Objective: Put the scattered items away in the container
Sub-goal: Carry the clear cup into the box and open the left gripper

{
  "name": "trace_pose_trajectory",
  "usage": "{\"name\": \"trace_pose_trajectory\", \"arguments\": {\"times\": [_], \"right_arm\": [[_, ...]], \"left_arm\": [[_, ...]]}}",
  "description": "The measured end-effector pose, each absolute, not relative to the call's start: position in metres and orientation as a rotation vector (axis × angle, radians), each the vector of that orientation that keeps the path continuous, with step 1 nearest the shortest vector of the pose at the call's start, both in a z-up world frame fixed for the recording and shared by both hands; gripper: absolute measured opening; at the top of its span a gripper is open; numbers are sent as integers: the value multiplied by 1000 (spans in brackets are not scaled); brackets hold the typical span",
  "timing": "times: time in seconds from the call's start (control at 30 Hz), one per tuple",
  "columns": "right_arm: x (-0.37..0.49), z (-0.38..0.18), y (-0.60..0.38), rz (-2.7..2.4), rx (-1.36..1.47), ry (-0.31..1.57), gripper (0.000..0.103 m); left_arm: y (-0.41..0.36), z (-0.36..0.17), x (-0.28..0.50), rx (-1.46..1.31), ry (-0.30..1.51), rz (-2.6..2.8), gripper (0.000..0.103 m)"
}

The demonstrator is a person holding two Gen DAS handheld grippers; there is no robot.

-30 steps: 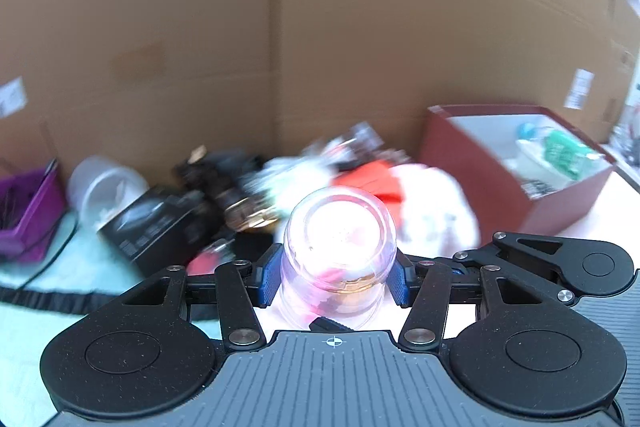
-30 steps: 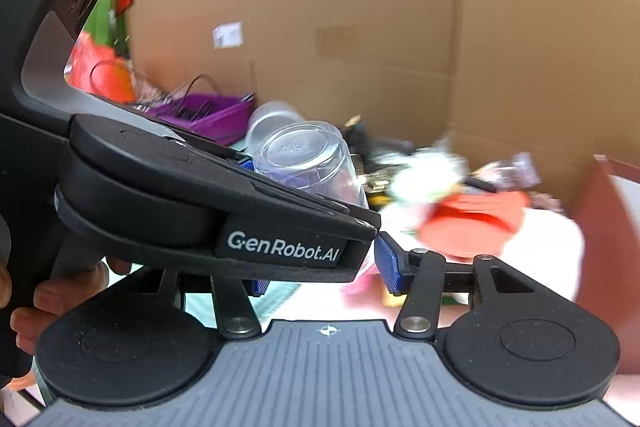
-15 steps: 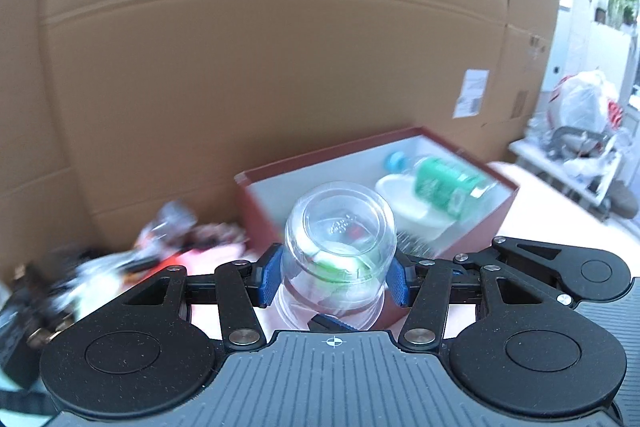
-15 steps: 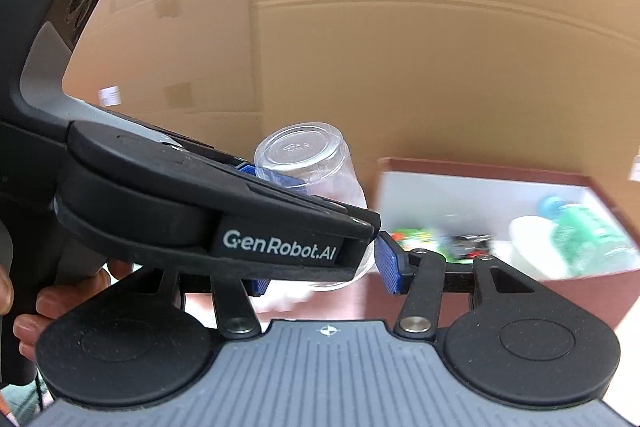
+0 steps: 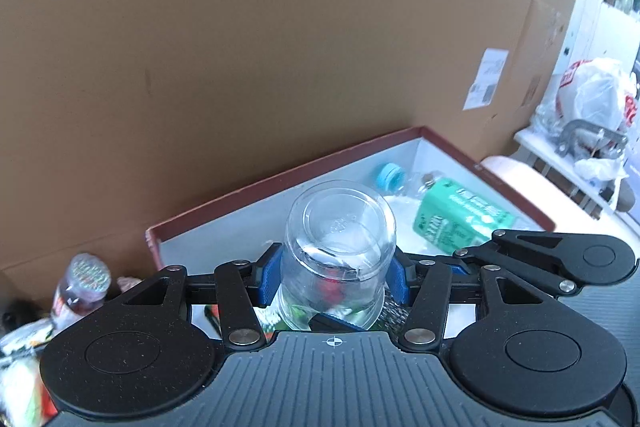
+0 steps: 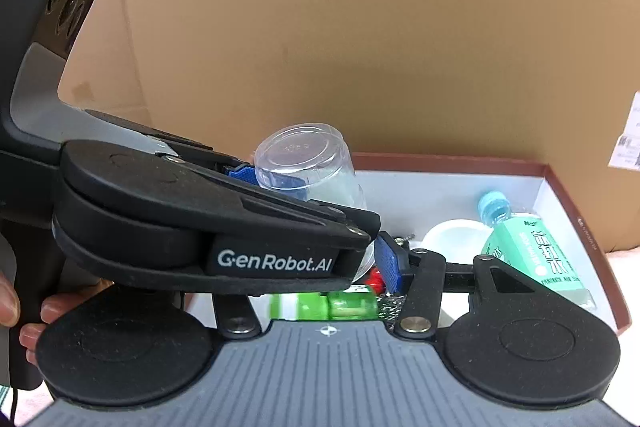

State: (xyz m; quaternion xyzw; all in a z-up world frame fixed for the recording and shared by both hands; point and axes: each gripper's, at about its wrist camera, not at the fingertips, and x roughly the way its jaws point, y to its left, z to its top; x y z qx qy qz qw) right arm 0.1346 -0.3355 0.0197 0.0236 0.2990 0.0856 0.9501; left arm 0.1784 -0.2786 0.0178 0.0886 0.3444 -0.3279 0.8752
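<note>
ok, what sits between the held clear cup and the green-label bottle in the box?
A white bowl, in the red box, between clear cup and green-label bottle; right wrist view.

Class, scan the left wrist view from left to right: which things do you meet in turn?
Foil-capped bottle → clear plastic cup held bottom-forward in the left gripper → blue bottle cap → green-labelled bottle → white plastic bag.

Right gripper (image 6: pixel 360 267) half buried behind left gripper (image 6: pixel 208 227), left pad out of sight. Box (image 5: pixel 280 179) floor masked by cup (image 5: pixel 340 255). Red and green bits (image 6: pixel 344 303) underneath unreadable. Clutter (image 5: pixel 24 347) at left edge smeared, cut off.
</note>
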Motion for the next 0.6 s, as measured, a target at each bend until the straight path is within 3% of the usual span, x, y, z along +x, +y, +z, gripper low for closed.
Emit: {"name": "trace_pose_trajectory", "arguments": {"times": [0.33, 0.47, 0.6], "right_arm": [[191, -1, -358, 159, 78, 730, 59], [202, -10, -358, 154, 70, 765, 59], [205, -12, -355, 153, 65, 777, 59]], "left_arm": [[-302, -7, 223, 185, 825, -693, 56], [-303, -8, 231, 181, 851, -705, 65], [-305, -10, 231, 185, 861, -706, 67]]}}
